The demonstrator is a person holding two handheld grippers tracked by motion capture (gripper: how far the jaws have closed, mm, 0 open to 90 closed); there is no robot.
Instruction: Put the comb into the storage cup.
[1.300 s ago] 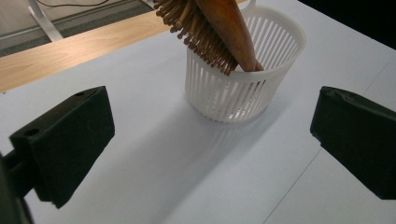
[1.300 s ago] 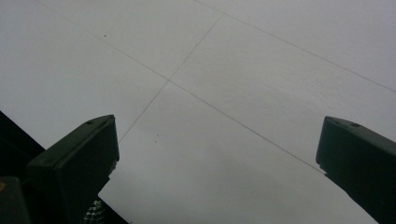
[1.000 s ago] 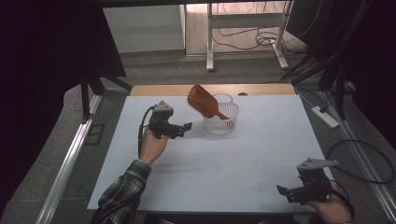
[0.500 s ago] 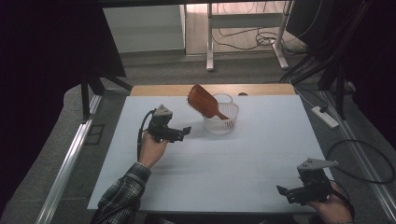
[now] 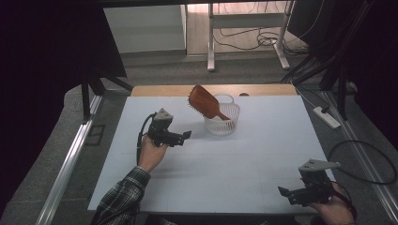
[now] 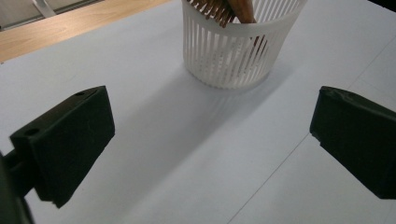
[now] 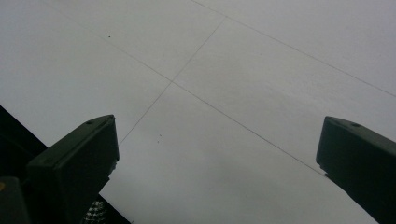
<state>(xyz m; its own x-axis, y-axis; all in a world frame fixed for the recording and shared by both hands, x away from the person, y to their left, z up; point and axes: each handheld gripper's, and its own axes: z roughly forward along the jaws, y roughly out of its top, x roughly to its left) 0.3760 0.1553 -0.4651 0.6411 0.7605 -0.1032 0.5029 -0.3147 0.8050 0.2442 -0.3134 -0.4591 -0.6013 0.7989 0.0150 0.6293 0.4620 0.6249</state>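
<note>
1. Your white table point(image 5: 234, 178) fills the middle and lower part of the high view, with a bare wooden strip point(image 5: 155, 90) along its far edge.
2. Beyond it, grey floor point(image 5: 155, 70) runs to a pale wall panel point(image 5: 141, 28) at upper left.
3. At top centre stands a white desk frame point(image 5: 211, 51), with cables point(image 5: 248, 40) tangled under it on a warmly lit floor patch.
4. At right lies a white power strip point(image 5: 325, 117).
5. A metal rail point(image 5: 70, 159) runs down the left.
6. Both upper corners are dark.
</note>
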